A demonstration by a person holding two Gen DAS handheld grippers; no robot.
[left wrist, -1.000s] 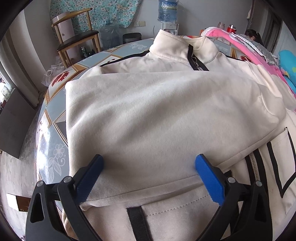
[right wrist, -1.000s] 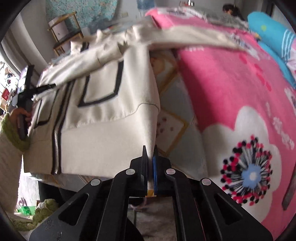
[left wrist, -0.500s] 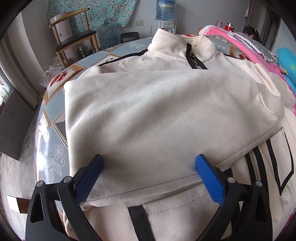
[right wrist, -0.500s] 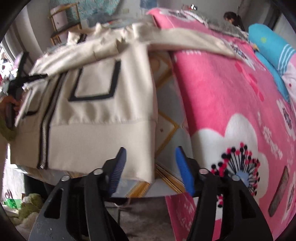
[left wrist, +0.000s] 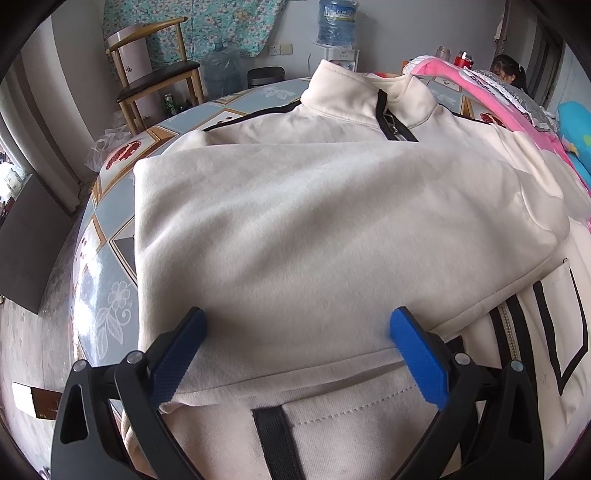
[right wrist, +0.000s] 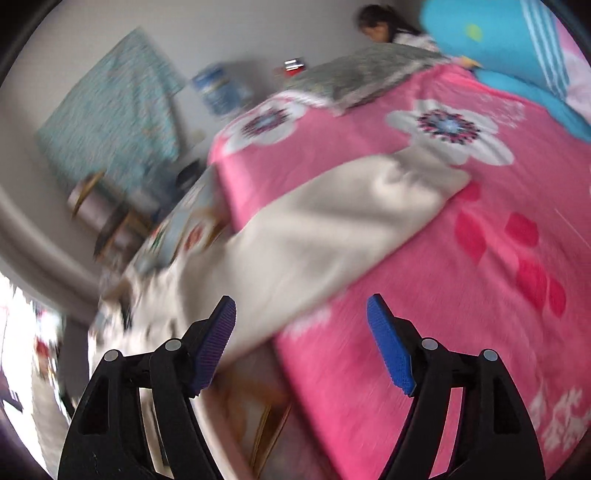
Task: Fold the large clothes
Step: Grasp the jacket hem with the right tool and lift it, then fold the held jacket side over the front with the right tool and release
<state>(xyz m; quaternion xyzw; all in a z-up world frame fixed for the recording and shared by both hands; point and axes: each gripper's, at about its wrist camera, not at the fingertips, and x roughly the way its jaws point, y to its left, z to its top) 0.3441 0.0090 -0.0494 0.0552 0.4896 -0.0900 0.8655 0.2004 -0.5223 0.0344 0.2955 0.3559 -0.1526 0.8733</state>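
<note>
The cream jacket (left wrist: 332,229) is lying on the patterned table (left wrist: 110,192), one sleeve (right wrist: 332,229) trailing onto the pink blanket (right wrist: 498,295); the left gripper (left wrist: 295,332) is hovering spread over it, the right gripper (right wrist: 301,325), jaws just opening, gripping nothing

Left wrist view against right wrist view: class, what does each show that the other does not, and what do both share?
Left only: the jacket's collar, zip and folded body under the open left gripper.
Right only: a loose cream sleeve on the pink flowered blanket, with the right gripper empty, its jaws having just opened.
Both: the patterned table, wooden chair and water bottle.
</note>
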